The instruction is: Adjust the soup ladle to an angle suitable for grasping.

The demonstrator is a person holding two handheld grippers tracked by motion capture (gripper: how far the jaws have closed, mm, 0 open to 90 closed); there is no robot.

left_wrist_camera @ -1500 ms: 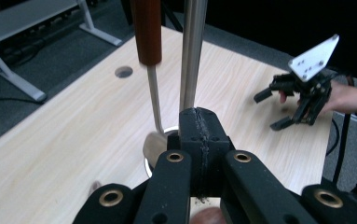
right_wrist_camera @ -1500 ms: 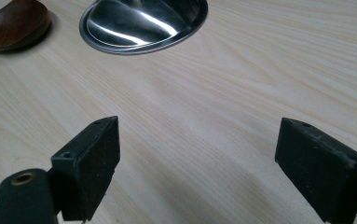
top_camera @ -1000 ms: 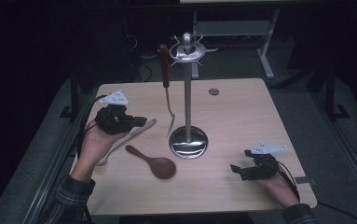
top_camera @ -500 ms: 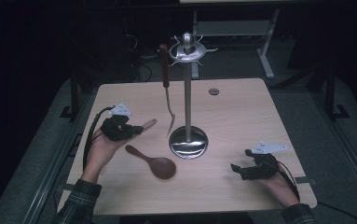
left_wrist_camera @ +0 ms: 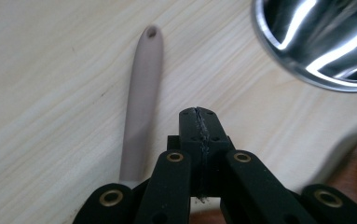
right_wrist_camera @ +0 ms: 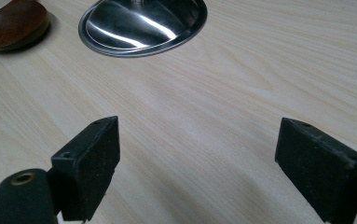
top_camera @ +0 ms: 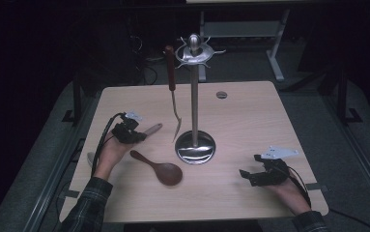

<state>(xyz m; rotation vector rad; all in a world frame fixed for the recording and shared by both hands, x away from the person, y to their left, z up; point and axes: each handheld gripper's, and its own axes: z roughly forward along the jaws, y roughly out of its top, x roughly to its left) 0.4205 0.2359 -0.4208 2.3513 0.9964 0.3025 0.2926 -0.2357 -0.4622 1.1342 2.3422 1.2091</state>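
Your left gripper [left_wrist_camera: 199,122] has its jaws pressed together on nothing, just right of the pale spoon handle [left_wrist_camera: 140,93], which runs away from you toward the far right. Your left hand is nearer it. Farther right stand the steel stand [top_camera: 195,145] and brown wooden spoon [top_camera: 161,169]. Your right gripper [right_wrist_camera: 197,170] rests wide open.

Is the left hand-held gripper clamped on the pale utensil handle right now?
No: in the left gripper view the left hand-held gripper has its jaws pressed together on nothing, with the pale handle lying on the table beside them.
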